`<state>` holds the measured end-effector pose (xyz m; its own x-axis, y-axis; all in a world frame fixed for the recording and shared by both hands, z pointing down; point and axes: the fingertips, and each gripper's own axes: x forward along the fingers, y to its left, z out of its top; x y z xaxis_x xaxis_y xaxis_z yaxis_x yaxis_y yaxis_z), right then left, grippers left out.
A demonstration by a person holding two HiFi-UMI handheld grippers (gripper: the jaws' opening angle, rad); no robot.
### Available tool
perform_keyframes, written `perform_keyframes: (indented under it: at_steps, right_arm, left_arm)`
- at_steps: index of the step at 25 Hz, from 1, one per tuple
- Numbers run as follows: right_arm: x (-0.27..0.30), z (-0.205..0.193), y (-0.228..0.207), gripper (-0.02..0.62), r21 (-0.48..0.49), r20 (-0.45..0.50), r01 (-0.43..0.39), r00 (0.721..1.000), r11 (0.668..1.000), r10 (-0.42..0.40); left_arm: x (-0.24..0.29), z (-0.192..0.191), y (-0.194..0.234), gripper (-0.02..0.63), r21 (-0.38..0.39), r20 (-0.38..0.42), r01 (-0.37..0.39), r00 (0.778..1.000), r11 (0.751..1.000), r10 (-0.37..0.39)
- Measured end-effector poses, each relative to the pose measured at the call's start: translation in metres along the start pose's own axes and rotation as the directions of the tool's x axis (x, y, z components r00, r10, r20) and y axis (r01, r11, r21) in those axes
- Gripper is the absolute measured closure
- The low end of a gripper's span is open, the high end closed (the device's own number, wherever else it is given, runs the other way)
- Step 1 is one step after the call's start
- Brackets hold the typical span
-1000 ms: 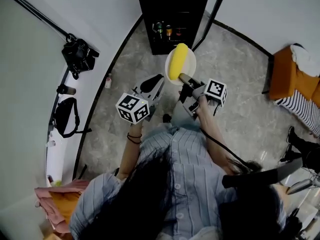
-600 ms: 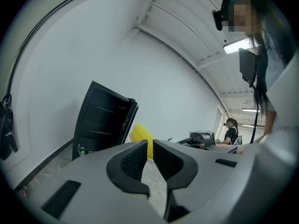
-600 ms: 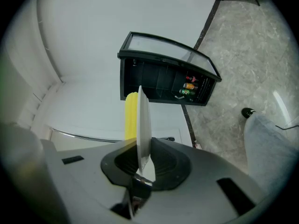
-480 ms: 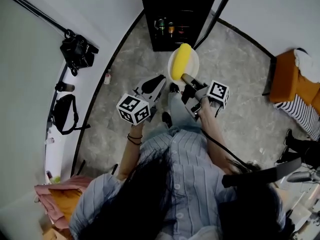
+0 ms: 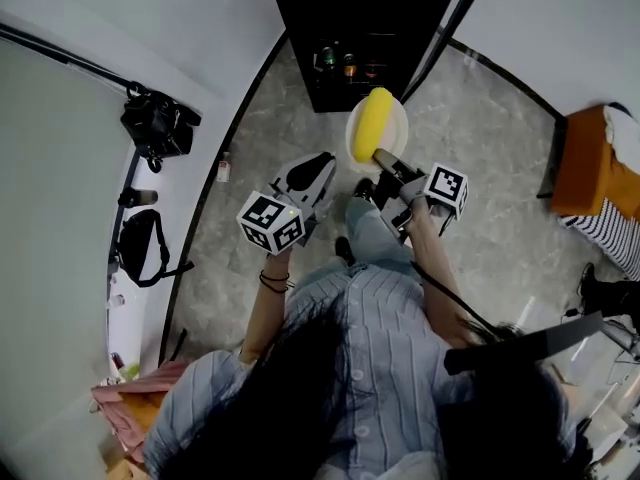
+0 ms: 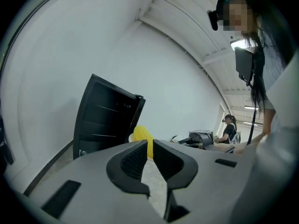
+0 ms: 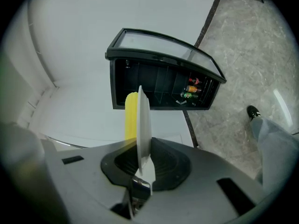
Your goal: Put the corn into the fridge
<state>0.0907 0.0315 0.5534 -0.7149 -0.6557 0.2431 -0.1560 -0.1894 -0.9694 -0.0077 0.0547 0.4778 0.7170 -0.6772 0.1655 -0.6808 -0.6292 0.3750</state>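
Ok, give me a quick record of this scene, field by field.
left claw: shut, empty
right claw: shut on plate rim
corn: lying on plate
fridge: open, bottles inside, ahead of the person
task state: corn not yet in fridge

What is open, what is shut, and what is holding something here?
Fridge: door open, bottles standing on a shelf inside.
Corn: lying on the plate, not in the fridge yet.
Plate: carried in the air, pinched at its rim.
Right claw: shut on the plate.
Left claw: closed to a thin gap, holding nothing.
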Motion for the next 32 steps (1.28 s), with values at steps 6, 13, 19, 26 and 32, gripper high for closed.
perform_keyframes:
  at_steps: [6, 13, 19, 26, 32]
  right_arm:
    - [0.055, 0.054, 0.013, 0.555, -0.024, -0.016, 0.034, 0.999, 0.999, -0.034]
    - [0.058, 0.059, 0.033, 0.555, -0.051, -0.017, 0.025, 1.0, 0.998, -0.026]
    - [0.108, 0.105, 0.04, 0.555, -0.023, -0.052, 0.03, 0.998, 0.999, -0.031]
    - [0.122, 0.126, 0.04, 0.555, -0.024, -0.073, 0.034, 0.997, 0.999, -0.036]
    - [0.13, 0.14, 0.039, 0.555, -0.048, -0.071, 0.035, 0.997, 0.998, -0.039]
  left_arm:
    - [0.052, 0.026, 0.051, 0.565, -0.015, -0.021, 0.014, 1.0, 1.0, -0.014]
    - [0.06, 0.046, 0.048, 0.565, 0.0, -0.005, 0.04, 0.999, 0.999, -0.04]
    - [0.106, 0.064, 0.094, 0.565, -0.018, -0.025, 0.01, 1.0, 1.0, -0.011]
    - [0.13, 0.076, 0.108, 0.565, -0.007, -0.028, 0.004, 1.0, 1.0, -0.004]
    - [0.139, 0.075, 0.107, 0.565, -0.012, -0.035, 0.003, 0.999, 1.0, -0.003]
